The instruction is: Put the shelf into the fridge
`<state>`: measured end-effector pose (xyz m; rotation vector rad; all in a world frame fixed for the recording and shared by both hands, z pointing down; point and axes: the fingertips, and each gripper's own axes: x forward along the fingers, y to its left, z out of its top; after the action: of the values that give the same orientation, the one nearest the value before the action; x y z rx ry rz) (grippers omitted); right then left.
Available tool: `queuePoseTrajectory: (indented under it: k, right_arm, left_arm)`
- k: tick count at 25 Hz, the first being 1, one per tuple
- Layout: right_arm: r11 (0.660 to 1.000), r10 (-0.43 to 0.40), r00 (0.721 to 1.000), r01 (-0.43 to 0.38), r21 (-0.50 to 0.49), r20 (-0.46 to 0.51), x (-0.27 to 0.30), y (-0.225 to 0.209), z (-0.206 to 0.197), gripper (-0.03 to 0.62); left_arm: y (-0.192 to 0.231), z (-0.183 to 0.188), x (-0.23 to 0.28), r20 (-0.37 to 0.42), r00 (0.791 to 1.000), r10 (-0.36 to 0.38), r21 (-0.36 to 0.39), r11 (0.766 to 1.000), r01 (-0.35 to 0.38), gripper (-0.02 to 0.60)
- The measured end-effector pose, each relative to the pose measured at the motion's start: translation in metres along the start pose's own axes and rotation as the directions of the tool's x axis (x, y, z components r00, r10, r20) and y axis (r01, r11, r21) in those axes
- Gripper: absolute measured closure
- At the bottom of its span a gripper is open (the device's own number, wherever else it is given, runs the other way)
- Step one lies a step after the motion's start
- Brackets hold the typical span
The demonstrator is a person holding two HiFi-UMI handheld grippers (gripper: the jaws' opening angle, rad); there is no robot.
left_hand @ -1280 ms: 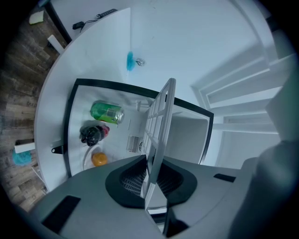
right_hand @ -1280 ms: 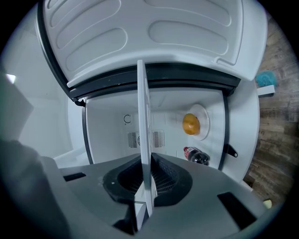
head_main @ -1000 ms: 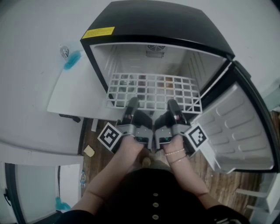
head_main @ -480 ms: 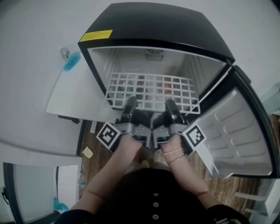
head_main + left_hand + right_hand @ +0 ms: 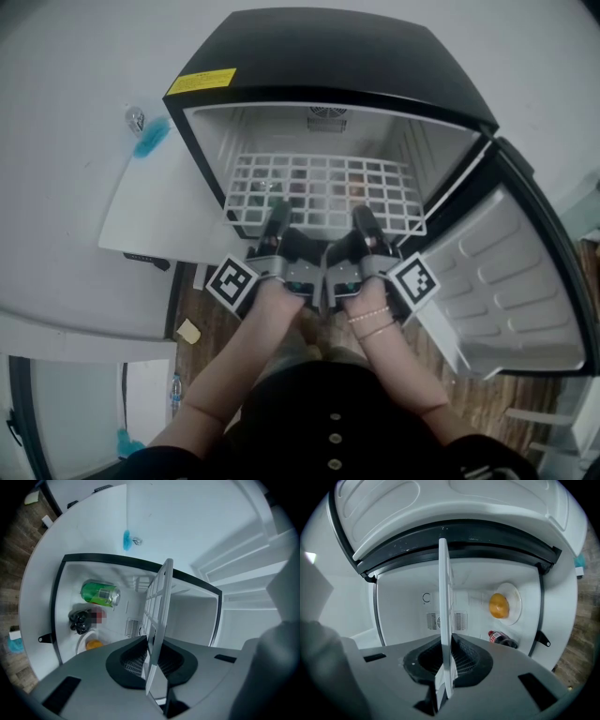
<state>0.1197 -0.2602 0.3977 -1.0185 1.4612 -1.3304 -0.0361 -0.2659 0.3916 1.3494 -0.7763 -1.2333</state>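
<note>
A white wire shelf (image 5: 323, 190) lies flat, most of it inside the open black fridge (image 5: 330, 56), its front edge sticking out. My left gripper (image 5: 277, 225) is shut on the shelf's front edge at the left, and my right gripper (image 5: 364, 225) is shut on it at the right. In the left gripper view the shelf (image 5: 157, 611) shows edge-on between the gripper (image 5: 152, 660) jaws. The right gripper view shows the shelf (image 5: 445, 616) edge-on too, clamped by the gripper (image 5: 446, 665).
The fridge door (image 5: 511, 272) hangs open at the right. Below the shelf sit a green can (image 5: 99, 594), a dark bottle (image 5: 79, 620) and an orange on a plate (image 5: 499, 605). A white counter (image 5: 155, 202) stands left of the fridge. Wooden floor (image 5: 202, 319) lies below.
Both grippers have pushed the shelf farther back into the fridge; less of it now sticks out past the front opening.
</note>
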Motion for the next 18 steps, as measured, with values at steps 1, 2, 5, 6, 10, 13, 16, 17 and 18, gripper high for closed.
queuePoseTrajectory:
  k: [1, 2, 5, 6, 10, 13, 16, 17, 18]
  right_arm:
    - [1.000, -0.001, 1.000, 0.001, -0.003, 0.000, 0.003, 0.000, 0.001, 0.563]
    - [1.000, -0.001, 1.000, 0.001, -0.005, 0.001, 0.006, 0.001, 0.002, 0.562]
    - [1.000, -0.009, 1.000, 0.009, -0.006, 0.003, 0.025, 0.000, 0.007, 0.563]
    - [1.000, -0.013, 1.000, 0.013, -0.005, 0.006, 0.030, 0.000, 0.009, 0.563]
    - [1.000, -0.014, 1.000, 0.014, -0.003, 0.022, 0.036, -0.001, 0.012, 0.563]
    - [1.000, -0.012, 1.000, 0.012, -0.006, 0.025, 0.039, -0.001, 0.012, 0.563]
    - [1.000, -0.013, 0.999, 0.013, -0.006, 0.038, 0.043, -0.001, 0.013, 0.563]
    - [1.000, -0.012, 0.999, 0.012, -0.004, 0.046, 0.044, -0.001, 0.014, 0.562]
    - [1.000, -0.011, 0.998, 0.011, -0.002, 0.054, 0.045, -0.001, 0.014, 0.562]
  left_arm:
    - [0.000, 0.001, 0.003, -0.001, 1.000, -0.001, 0.002, 1.000, 0.001, 0.538]
    - [0.000, 0.002, 0.006, -0.001, 1.000, 0.000, 0.004, 1.000, 0.000, 0.538]
    - [0.003, 0.007, 0.025, -0.003, 1.000, 0.005, 0.016, 1.000, -0.005, 0.538]
    - [0.005, 0.009, 0.030, -0.005, 1.000, 0.008, 0.020, 1.000, -0.008, 0.538]
    - [0.006, 0.010, 0.036, -0.019, 1.000, 0.010, 0.026, 1.000, -0.009, 0.538]
    - [0.007, 0.011, 0.039, -0.024, 1.000, 0.010, 0.029, 1.000, -0.010, 0.538]
    - [0.007, 0.012, 0.043, -0.036, 0.999, 0.013, 0.025, 1.000, -0.012, 0.538]
    - [0.007, 0.012, 0.044, -0.043, 0.999, 0.016, 0.023, 1.000, -0.015, 0.538]
    - [0.007, 0.012, 0.046, -0.049, 0.999, 0.020, 0.021, 1.000, -0.019, 0.538]
